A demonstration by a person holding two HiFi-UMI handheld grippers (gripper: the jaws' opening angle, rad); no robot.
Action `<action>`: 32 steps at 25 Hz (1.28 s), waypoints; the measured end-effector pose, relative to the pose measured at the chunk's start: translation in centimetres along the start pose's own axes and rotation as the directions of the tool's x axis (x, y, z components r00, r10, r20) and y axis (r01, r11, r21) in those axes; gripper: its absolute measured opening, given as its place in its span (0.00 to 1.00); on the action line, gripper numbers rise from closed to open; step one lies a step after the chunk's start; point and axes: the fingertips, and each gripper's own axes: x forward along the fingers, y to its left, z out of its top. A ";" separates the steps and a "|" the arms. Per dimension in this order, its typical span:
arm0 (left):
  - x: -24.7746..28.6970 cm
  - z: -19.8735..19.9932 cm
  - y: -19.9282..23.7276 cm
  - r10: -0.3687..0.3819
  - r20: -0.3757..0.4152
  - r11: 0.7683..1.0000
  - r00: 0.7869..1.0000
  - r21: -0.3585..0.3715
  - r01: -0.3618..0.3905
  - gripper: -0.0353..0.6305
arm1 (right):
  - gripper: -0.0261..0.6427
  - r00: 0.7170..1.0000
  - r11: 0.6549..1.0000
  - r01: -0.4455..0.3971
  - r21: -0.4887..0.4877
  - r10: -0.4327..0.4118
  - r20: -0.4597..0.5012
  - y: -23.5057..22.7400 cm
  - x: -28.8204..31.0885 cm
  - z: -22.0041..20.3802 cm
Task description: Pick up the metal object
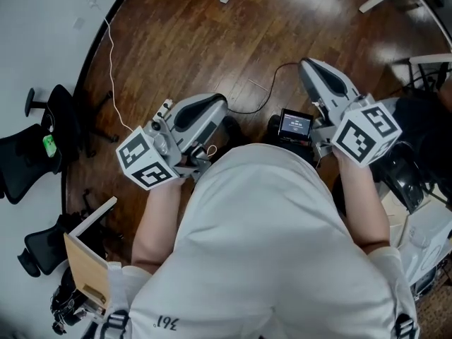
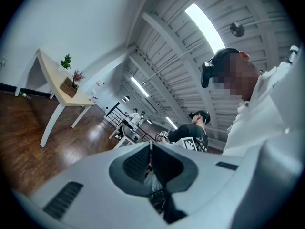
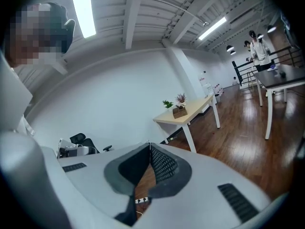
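No metal object shows in any view. In the head view my left gripper (image 1: 217, 106) and right gripper (image 1: 308, 65) are held out in front of the white shirt over the wooden floor, each with its marker cube at the wrist. In the left gripper view the left gripper (image 2: 151, 145) points about level into the room, its jaws together with nothing between them. The right gripper (image 3: 149, 145) looks across the floor, and its tips also meet on nothing.
Black office chairs (image 1: 44, 141) and a wooden board (image 1: 87, 265) stand at the left. A white cable (image 1: 111, 62) and a black cable (image 1: 263, 94) lie on the floor. A small screen (image 1: 294, 124) sits at the waist. A beige table with plants (image 3: 187, 112) stands by the wall, and other people (image 2: 191, 131) are further off.
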 end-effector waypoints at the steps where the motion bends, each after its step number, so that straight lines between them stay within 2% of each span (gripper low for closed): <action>1: 0.0 0.1 0.2 -0.004 -0.003 1.000 1.000 -0.002 0.004 0.07 | 0.04 1.000 1.000 0.008 0.000 -0.008 0.002 -0.1 0.1 0.1; 14: 0.6 0.2 2.1 -0.012 -0.037 1.000 0.999 -0.023 0.012 0.07 | 0.04 0.999 0.999 0.052 0.012 -0.052 -0.008 -1.3 1.5 0.3; 22: -0.2 1.4 2.9 -0.019 0.009 1.000 1.000 -0.017 0.019 0.07 | 0.04 0.999 0.999 0.050 0.004 -0.050 -0.019 -0.8 2.9 0.1; 29: -3.1 3.1 4.8 -0.005 0.065 1.000 0.998 -0.014 0.006 0.08 | 0.04 0.998 0.999 0.047 -0.006 -0.047 -0.033 1.2 5.6 -0.2; 30: -3.6 3.4 5.1 -0.003 0.065 1.000 0.998 -0.016 0.004 0.09 | 0.04 0.998 0.999 0.046 -0.009 -0.046 -0.033 1.6 6.1 -0.1; 31: -4.0 3.6 5.4 -0.002 0.064 1.000 0.998 -0.021 0.003 0.20 | 0.04 0.998 0.999 0.046 -0.012 -0.046 -0.031 2.0 6.6 0.0; 32: -4.3 3.8 5.7 -0.003 0.061 1.000 0.998 -0.025 0.004 0.22 | 0.04 0.998 0.999 0.046 -0.015 -0.047 -0.029 2.3 7.0 0.1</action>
